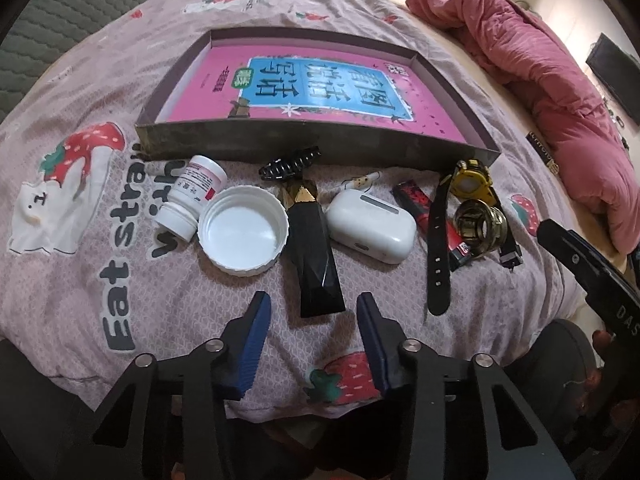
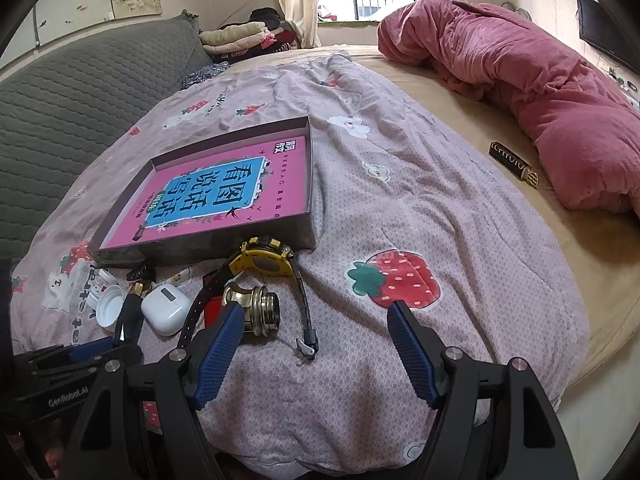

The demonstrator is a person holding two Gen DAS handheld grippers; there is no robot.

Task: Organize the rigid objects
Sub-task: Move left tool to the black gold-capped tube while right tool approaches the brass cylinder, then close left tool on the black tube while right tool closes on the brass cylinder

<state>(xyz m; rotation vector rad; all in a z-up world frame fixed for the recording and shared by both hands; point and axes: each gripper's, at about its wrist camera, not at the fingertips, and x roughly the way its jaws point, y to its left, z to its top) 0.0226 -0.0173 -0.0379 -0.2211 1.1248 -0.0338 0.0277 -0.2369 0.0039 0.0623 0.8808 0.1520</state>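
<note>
In the left wrist view, the left gripper [image 1: 313, 312] sits at the bottom centre with its blue ribbed fingers apart and empty, lined up on the faceted black tube with a gold collar [image 1: 313, 248] just above them. Along the middle of the frame lie a small white pill bottle [image 1: 191, 196], a white ribbed plastic lid [image 1: 243, 229], a black claw hair clip [image 1: 289, 165], a white earbud case [image 1: 370, 226], a yellow-faced wristwatch with black strap [image 1: 470, 182] and a brass ring fitting [image 1: 480, 225]. The shallow dark cardboard tray lined with a pink book [image 1: 320, 142] fills the upper centre, with none of these things in it. To do this well, I judge the fingers should straddle the tube's narrower sides and close low.

In the right wrist view, the right gripper [image 2: 316, 320] at the lower centre is wide apart, empty, its left finger beside the brass fitting; the tray lies at mid-left.
</note>
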